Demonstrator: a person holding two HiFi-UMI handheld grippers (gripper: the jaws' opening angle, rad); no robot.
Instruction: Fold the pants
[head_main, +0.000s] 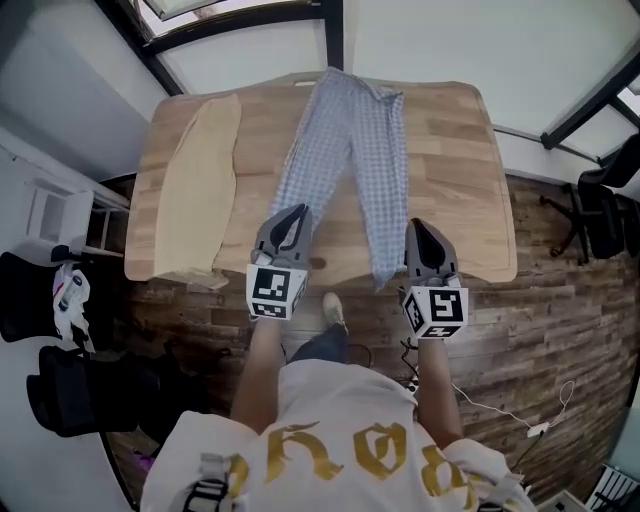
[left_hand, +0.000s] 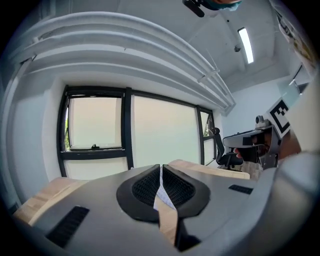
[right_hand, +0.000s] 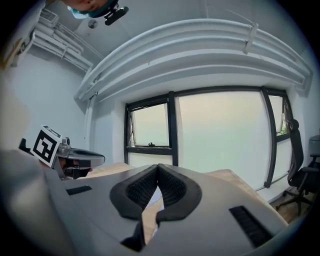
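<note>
Head view: left gripper (head_main: 293, 212) and right gripper (head_main: 420, 228) jaws closed, empty; should open, then pinch pants (head_main: 350, 130) hems squarely at surface (head_main: 450, 150) near edge.

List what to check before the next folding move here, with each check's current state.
1. Left tool and right tool shut: ok.
2. Tools actually pinching cloth: cannot tell; pale cloth shows below both closed tips.
3. Pants spread flat on the table, legs apart: ok.
4. Right leg hem fully on the table: not ok, it overhangs the near edge.
5. Beige cloth clear of the pants: ok, it lies apart at the left.
</note>
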